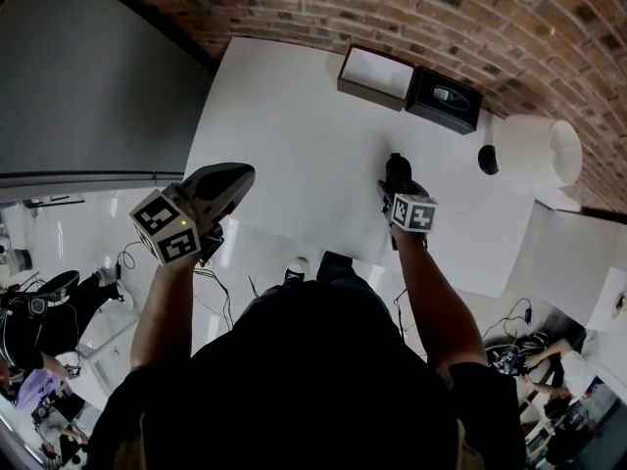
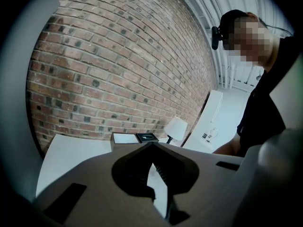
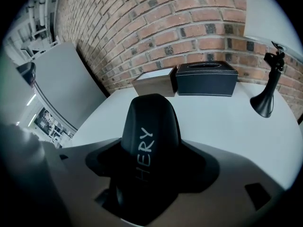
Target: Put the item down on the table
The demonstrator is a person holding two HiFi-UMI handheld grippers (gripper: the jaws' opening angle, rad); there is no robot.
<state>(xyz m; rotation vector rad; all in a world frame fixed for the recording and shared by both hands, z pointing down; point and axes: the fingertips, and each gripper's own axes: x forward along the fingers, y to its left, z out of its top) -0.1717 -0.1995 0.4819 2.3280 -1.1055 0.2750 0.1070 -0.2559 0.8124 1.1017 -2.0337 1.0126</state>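
A black rounded item (image 3: 150,126) with white lettering fills the right gripper view. My right gripper (image 1: 400,186) is shut on it, its jaws on either side and mostly hidden by it. In the head view the black item (image 1: 396,167) is low over the middle of the white table (image 1: 294,125); I cannot tell if it touches. My left gripper (image 1: 240,174) hangs at the table's left edge. Its jaws (image 2: 152,148) meet at the tips with nothing between them.
Against the brick wall at the table's far side stand a brown box with a white top (image 1: 375,74) and a black tissue box (image 1: 443,99). A white-shaded lamp (image 1: 534,153) on a black base (image 1: 488,159) stands at the right. A grey panel (image 1: 88,86) lies to the left.
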